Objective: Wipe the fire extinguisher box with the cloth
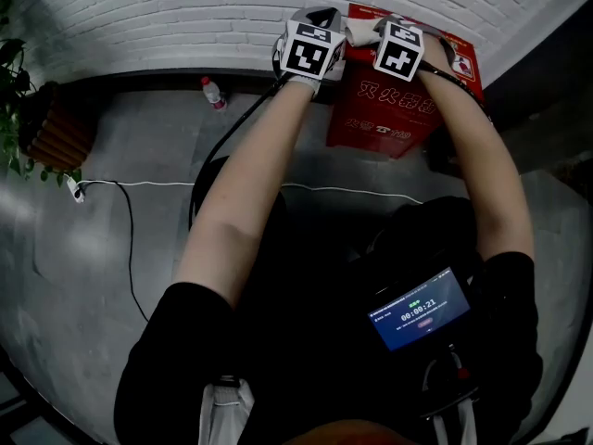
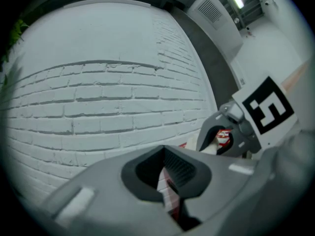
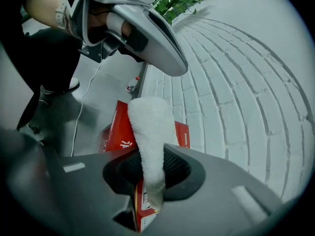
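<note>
Cloth [image 3: 149,127] looks soft, light and limp, likely slightly grippy terry, so a pinch on a bunched fold should hold it; no fragility concern. It is white and fluffy, bunched into a thick strip that sticks out ahead of the jaws. The right hand-held gripper [image 3: 152,175] is clamped on its lower end. In the head view the cloth sits at the top edge of the fire extinguisher box [image 1: 387,109]; contact with the box cannot be confirmed. The box is red with printed characters, probably stiff, heavy and smooth. It stands on the grey floor [image 1: 139,156] against the white brick wall [image 1: 167,17]. The left hand-held gripper [image 2: 165,175] is just beside the right one, jaws nearly together, gripping nothing. A bottle [image 1: 212,92] and a white cable [image 1: 176,184] lie further left.
</note>
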Available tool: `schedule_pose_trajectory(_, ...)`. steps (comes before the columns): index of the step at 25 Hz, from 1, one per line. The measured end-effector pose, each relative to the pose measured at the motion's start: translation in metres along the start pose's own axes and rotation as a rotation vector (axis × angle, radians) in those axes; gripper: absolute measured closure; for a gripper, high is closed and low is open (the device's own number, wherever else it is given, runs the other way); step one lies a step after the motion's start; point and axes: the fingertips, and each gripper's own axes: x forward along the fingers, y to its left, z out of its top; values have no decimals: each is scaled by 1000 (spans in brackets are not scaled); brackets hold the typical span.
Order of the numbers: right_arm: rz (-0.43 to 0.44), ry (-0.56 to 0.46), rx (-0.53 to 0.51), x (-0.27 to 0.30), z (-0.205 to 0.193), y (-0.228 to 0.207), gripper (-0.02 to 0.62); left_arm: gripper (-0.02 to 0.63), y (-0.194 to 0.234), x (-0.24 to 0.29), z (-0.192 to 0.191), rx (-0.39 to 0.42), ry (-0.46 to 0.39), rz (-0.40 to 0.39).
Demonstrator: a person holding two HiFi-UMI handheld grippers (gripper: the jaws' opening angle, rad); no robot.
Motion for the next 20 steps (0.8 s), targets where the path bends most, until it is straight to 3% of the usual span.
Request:
schedule_pose_trajectory(12, 39, -48, -32, -47, 5, 58, 511, 606, -37, -24, 17, -17, -18, -37)
schedule_pose_trajectory(20, 142, -114, 11, -65, 1, 86, 512, 606, -55, -14, 36, -11, -38, -55)
